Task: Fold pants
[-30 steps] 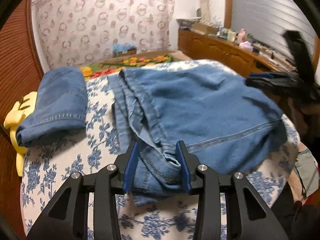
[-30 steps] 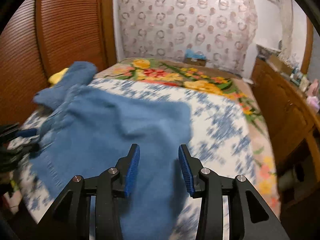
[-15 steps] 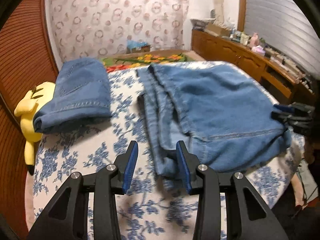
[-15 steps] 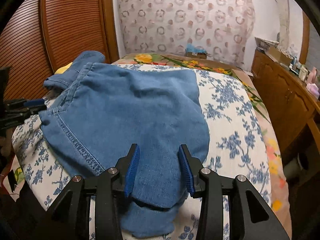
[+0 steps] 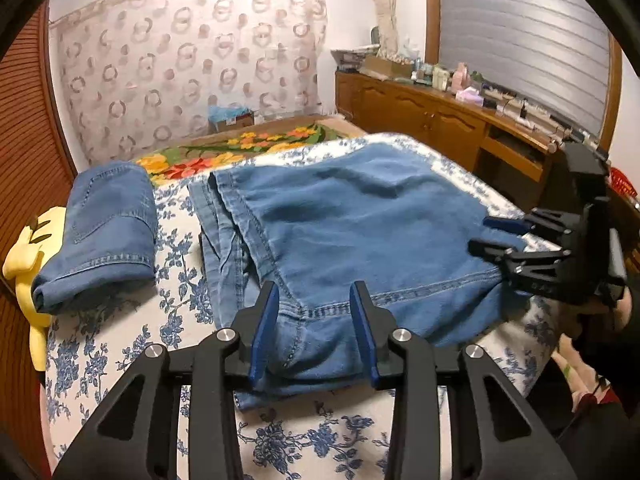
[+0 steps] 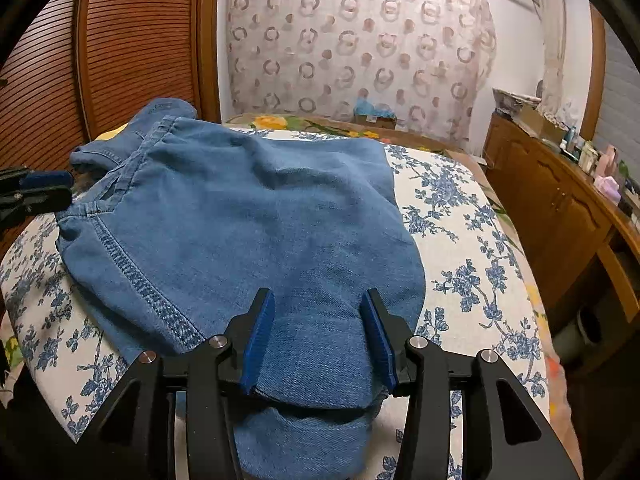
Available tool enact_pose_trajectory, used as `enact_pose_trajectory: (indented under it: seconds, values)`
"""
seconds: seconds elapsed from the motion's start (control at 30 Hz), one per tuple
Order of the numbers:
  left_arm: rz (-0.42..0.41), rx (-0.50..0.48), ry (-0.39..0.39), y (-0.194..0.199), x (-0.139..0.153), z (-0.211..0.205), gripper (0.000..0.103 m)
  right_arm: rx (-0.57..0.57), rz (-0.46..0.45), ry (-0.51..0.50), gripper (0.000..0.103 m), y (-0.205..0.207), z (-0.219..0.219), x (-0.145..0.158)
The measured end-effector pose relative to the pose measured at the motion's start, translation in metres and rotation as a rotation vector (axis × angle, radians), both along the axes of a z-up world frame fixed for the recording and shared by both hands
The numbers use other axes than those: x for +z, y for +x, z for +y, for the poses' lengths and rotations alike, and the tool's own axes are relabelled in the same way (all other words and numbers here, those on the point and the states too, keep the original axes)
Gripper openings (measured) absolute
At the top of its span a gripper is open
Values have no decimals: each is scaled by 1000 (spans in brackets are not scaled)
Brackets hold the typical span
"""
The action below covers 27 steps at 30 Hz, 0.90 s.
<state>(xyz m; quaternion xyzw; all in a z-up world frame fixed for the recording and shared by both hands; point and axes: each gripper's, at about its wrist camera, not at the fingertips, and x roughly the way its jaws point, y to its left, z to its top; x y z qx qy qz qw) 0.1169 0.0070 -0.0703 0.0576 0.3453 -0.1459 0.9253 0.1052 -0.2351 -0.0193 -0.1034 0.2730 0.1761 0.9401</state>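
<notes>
Right wrist view: your right gripper [image 6: 318, 340] is opening over the jeans [image 6: 248, 220], so free both pads before smoothing; the left gripper [image 5: 314, 328] stands narrow astride the near hem.

Blue denim pants [image 5: 360, 232], folded over, flat on floral bedspread [image 5: 120, 344]

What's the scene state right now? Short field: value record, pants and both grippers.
surface: bed with blue floral sheet
pants in work: blue jeans, folded over, spread flat on the bed
finished item: folded jeans, left of them, apart
left gripper: open, near hem between the pads, not pinched
right gripper: jaws opening, denim between them, not pinched
other: yellow plush toy at bed edge
</notes>
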Motion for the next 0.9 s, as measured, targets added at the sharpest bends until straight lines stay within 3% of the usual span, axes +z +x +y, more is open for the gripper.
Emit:
enact_pose_trajectory:
  seconds: [0.17, 0.37, 0.47, 0.6, 0.9]
  values:
    - [67, 47, 35, 13, -18, 8, 38, 8, 0, 2, 47, 3, -3, -3]
    - [80, 38, 24, 9, -24, 9, 38, 9, 4, 17, 48, 4, -7, -2]
    - [87, 15, 6, 8, -25, 8, 19, 10, 5, 26, 48, 4, -8, -2]
    - [74, 12, 14, 4, -22, 7, 7, 11, 7, 33, 48, 5, -9, -2]
    - [-9, 64, -65, -25, 5, 30, 3, 12, 16, 91, 48, 0, -19, 5]
